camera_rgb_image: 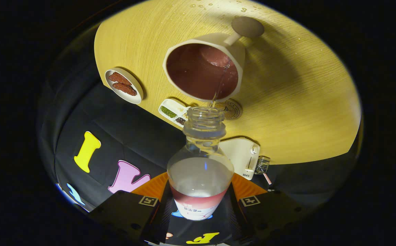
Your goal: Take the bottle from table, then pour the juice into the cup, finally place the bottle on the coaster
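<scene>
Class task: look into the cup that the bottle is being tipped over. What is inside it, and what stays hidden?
Inside the cup is reddish liquid, with a thin stream falling in from the bottle, which the gripper holds. The liquid covers the cup's bottom, so its depth cannot be judged.

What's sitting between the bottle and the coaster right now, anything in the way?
The cup lies just beside the coaster, its rim overlapping the coaster's edge in this view. The gripper holds the bottle tilted, pouring into the cup. Nothing else visible stands between bottle and coaster.
</scene>
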`<state>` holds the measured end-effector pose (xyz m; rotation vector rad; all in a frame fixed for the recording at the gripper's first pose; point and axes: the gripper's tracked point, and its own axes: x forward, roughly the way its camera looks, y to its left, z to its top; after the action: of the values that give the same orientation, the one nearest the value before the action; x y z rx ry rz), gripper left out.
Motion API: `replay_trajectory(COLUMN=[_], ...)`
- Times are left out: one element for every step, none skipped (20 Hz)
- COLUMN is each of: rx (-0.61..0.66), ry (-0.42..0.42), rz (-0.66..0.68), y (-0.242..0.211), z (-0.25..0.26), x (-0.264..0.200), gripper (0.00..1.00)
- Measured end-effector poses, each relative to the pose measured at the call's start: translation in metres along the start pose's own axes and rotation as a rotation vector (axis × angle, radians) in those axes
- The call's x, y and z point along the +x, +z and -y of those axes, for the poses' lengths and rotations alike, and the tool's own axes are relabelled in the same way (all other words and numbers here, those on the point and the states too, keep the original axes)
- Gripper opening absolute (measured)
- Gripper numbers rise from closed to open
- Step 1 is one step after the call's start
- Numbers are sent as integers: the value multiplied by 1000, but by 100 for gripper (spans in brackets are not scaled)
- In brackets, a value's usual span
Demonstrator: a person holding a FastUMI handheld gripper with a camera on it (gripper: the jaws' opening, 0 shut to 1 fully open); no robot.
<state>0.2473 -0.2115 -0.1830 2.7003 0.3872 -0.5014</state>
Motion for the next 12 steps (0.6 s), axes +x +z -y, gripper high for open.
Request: replay_trajectory(rx=[-2,-3,-5,-5,-4,-2,-2,-3,-3,-2,3,7], ry=[5,6,6,8,12,12,14,14,15,15,17,22], rz=[0,1,1,4,6,6,7,7,7,8,16,19], y=[-1,-1,-1,0,1,1,1,2,1,1,3,4], z=[-1,-2,-3,-3,-4,-4,-4,-4,-4,-4,-5,-7], x=[-1,-2,-4,-5,-6,-7,-7,-8,-8,-8,-9,-8], gripper=[72,72,72,72,72,72,72,72,72,72,72,72])
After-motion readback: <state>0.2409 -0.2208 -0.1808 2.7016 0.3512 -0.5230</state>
